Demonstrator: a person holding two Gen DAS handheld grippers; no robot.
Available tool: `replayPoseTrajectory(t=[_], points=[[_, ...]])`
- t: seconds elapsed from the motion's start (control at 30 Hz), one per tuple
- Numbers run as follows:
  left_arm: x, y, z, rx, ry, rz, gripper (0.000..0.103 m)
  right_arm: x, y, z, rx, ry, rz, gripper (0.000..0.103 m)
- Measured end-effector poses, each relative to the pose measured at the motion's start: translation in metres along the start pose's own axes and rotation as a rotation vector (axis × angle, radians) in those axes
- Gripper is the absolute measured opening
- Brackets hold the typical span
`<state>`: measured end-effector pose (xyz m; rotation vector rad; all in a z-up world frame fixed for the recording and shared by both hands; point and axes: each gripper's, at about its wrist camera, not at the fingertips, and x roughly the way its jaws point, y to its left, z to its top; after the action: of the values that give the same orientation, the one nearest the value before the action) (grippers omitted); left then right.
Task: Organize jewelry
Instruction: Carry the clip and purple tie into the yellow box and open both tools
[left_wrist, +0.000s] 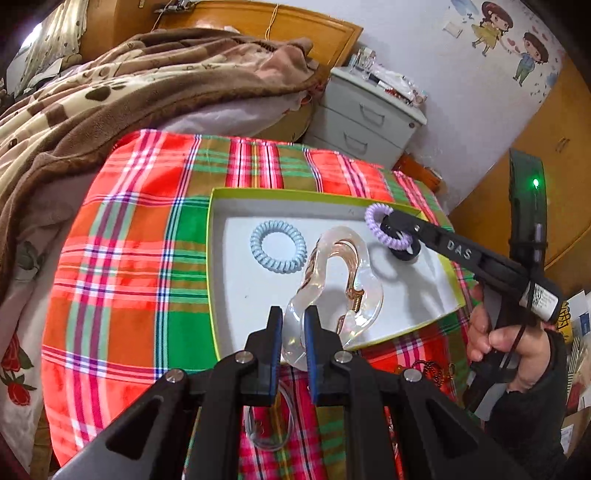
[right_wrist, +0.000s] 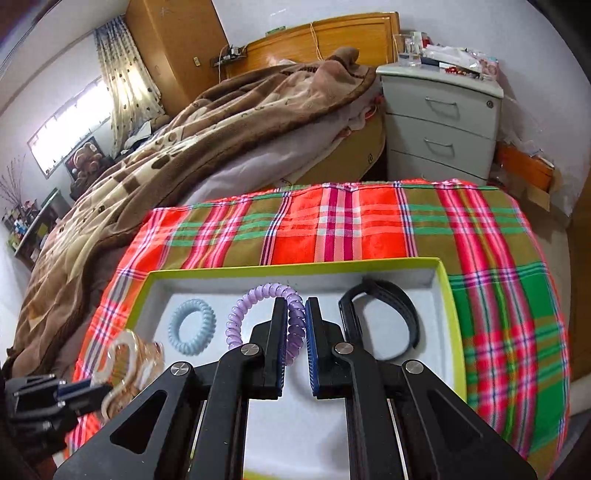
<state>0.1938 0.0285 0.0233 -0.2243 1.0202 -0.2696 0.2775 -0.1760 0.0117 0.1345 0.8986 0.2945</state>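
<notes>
My left gripper (left_wrist: 293, 314) is shut on a clear plastic hair claw clip (left_wrist: 334, 280) and holds it over the near edge of the white tray with a lime-green rim (left_wrist: 210, 258). My right gripper (right_wrist: 296, 306) is shut on a purple spiral hair tie (right_wrist: 258, 299), held above the tray (right_wrist: 452, 302). In the left wrist view the purple tie (left_wrist: 384, 229) hangs on the right gripper's tip (left_wrist: 397, 225) over the tray's far right. A light blue spiral hair tie (left_wrist: 279, 246) lies in the tray; it also shows in the right wrist view (right_wrist: 192, 326). A black band (right_wrist: 384, 314) lies in the tray's right part.
The tray sits on a red, green and orange plaid cloth (left_wrist: 129, 240). A bed with a brown blanket (left_wrist: 129, 85) lies behind. A grey drawer cabinet (left_wrist: 365, 118) stands at the back right. A clear loop (left_wrist: 273, 424) and a dark chain (left_wrist: 432, 373) lie on the cloth near me.
</notes>
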Motion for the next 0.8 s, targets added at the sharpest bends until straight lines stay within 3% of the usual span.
replayPoseTrajectory(t=[0.3, 0.43, 0.8], points=[[0.016, 0.009, 0.005, -0.032, 0.032, 0.034, 0.012, 0.029, -0.003, 0.006, -0.002, 0.045, -0.005, 0.010], [0.017, 0.008, 0.007, -0.008, 0.014, 0.107, 0.012, 0.035, -0.003, 0.005, -0.010, 0.051, -0.013, 0.010], [0.030, 0.008, 0.010, -0.006, 0.047, 0.122, 0.013, 0.044, -0.004, 0.005, -0.011, 0.061, -0.017, 0.010]])
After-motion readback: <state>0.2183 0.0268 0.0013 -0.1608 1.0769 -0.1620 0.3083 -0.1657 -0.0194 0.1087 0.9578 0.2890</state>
